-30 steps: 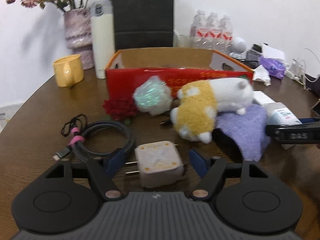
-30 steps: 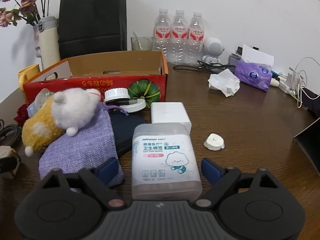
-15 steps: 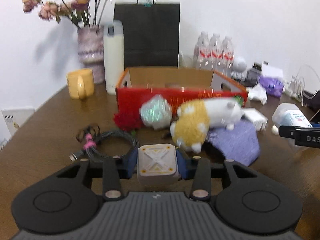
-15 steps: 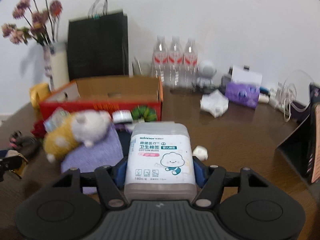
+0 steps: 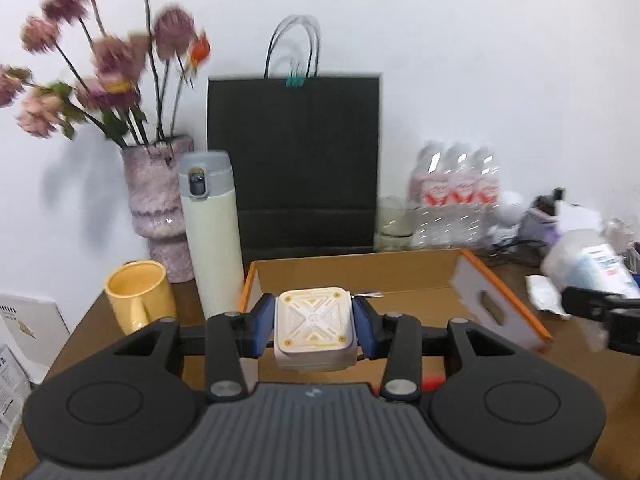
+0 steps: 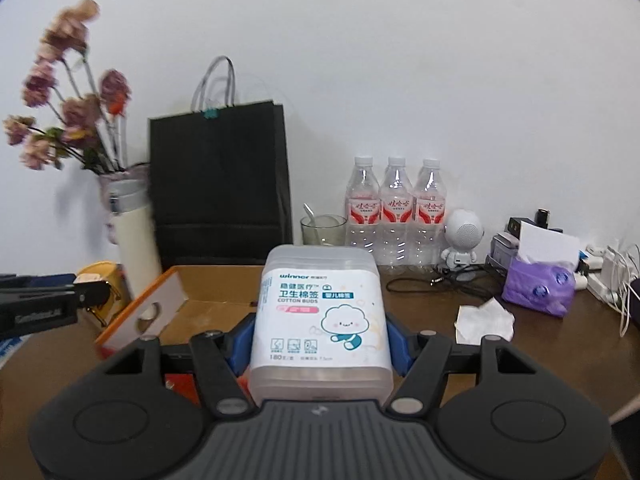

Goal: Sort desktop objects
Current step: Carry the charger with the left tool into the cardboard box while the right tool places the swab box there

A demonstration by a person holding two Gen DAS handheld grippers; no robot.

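The left gripper [image 5: 314, 326] pinched the charger cube [image 5: 314, 330] in its jaws, while the right gripper [image 6: 318, 338] pinched the cotton-bud box [image 6: 320, 316].

The left gripper [image 5: 315, 330] is matt black plastic with blue pads, pressed on a smooth off-white plastic charger [image 5: 315, 326]. Beyond it sits a plain brown cardboard box [image 5: 360, 276], and behind that a matt black paper bag [image 5: 294, 160]. To its left stand a glossy yellow mug [image 5: 138, 300] and a rough, mottled vase [image 5: 158, 200]. The right gripper [image 6: 318, 342] clasps a frosted plastic tub [image 6: 320, 312] with a glossy label. The surface [image 6: 540, 344] is dark polished wood.
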